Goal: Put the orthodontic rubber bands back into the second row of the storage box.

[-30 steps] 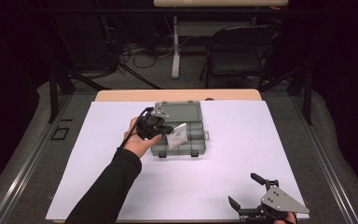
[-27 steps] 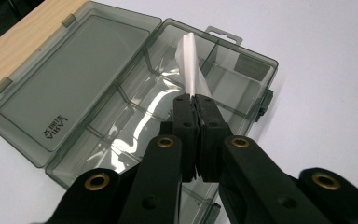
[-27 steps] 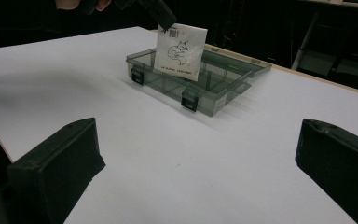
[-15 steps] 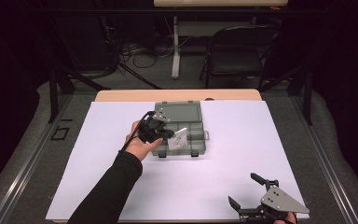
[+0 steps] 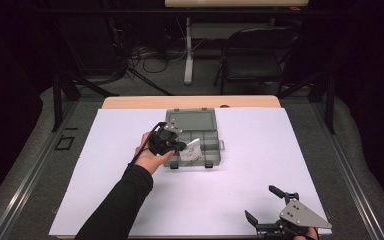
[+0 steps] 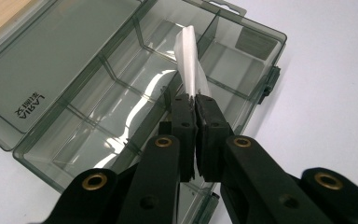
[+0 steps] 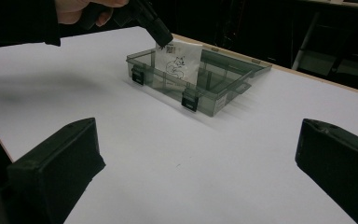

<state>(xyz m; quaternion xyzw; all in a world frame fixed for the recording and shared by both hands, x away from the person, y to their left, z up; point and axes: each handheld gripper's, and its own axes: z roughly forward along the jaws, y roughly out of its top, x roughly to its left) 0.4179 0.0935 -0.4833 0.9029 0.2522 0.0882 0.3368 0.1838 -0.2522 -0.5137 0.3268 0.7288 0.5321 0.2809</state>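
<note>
Glossy smoky plastic box (image 6: 121, 88); matt paper card (image 7: 177, 63)

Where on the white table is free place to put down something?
Bare table lies left of the open box, and right of it up to the open right gripper. It is crowded at the box, where the left gripper holds a card.

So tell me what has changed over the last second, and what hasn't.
The left hand-held gripper, shut on the white card, has edged slightly toward the person over the open box, taking the card with it. The grip is unchanged. The box and the open right hand-held gripper have stayed put.
</note>
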